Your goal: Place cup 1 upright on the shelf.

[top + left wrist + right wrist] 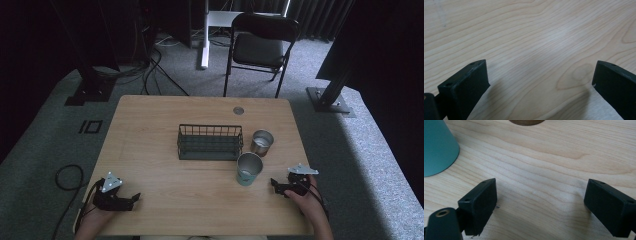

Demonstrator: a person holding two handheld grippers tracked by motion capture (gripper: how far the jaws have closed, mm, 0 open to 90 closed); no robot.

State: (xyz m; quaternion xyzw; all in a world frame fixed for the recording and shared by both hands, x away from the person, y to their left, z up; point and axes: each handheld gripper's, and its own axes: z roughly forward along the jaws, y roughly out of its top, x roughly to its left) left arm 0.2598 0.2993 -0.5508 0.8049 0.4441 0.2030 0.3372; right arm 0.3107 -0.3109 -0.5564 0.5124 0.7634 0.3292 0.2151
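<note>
A teal cup (248, 168) stands upright right of the table's middle, and its wall shows at the upper left of the right gripper view (437, 145). Behind it stands a brown metal cup (261, 142), whose base (526, 122) shows at the top edge of that view. A dark green wire basket (210, 142) sits at the centre. My right gripper (274, 183) rests low near the front right, pointing left at the teal cup, open (541, 182) and empty. My left gripper (135, 198) lies at the front left, open (540, 66) over bare wood.
The wooden table (150, 120) has a round cable hole (238, 110) near its far edge. A black chair (260, 47) stands beyond the table. Cables (67, 175) trail on the carpet at the left, and frame bases (330, 100) flank the table.
</note>
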